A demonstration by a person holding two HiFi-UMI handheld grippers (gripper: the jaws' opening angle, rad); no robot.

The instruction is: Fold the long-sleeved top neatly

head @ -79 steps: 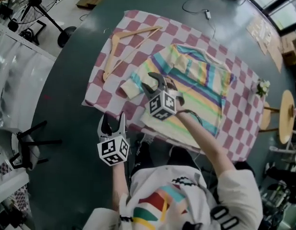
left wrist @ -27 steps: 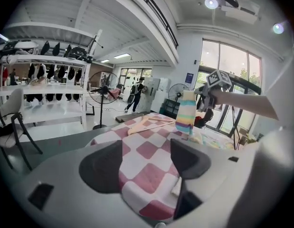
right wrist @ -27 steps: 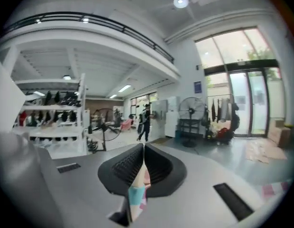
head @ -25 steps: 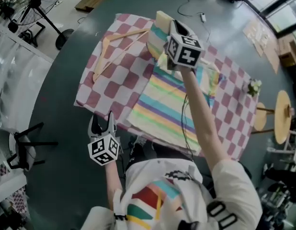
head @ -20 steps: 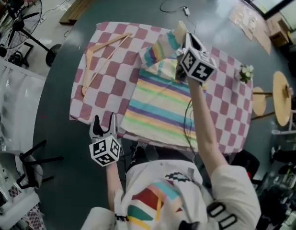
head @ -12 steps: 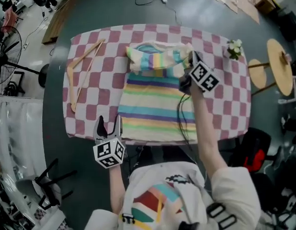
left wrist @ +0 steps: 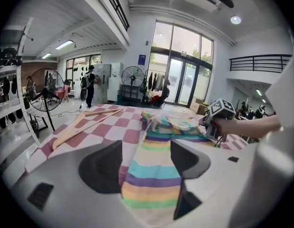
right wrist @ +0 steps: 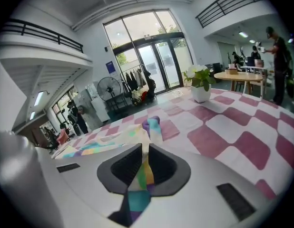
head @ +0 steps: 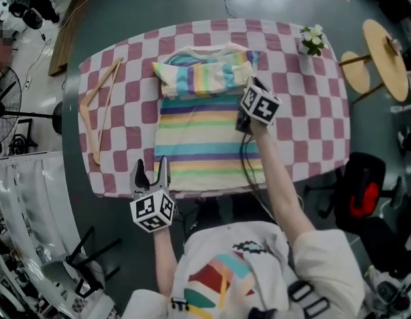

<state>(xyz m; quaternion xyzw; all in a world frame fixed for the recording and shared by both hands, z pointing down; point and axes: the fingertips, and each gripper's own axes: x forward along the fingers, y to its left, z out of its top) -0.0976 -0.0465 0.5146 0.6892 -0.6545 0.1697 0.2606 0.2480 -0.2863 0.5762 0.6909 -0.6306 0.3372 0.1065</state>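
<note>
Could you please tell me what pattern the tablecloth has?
The tablecloth has pink-and-white checks, clearest in the head view.

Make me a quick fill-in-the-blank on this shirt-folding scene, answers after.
The right gripper is ___ on the striped top. The left gripper has its jaws ___. A wooden ___ lies on the checked cloth left of the top. The potted plant stands at the cloth's far ___ corner.
Answers: shut, open, hanger, right.

Left tongs [head: 151,171]: jaws apart, empty, pointing forward and down; left forearm [head: 160,258] close to the torso. Right tongs [right wrist: 142,151]: jaws clamped on the long-sleeved top [right wrist: 150,126]; right arm [head: 275,178] extended forward.
</note>
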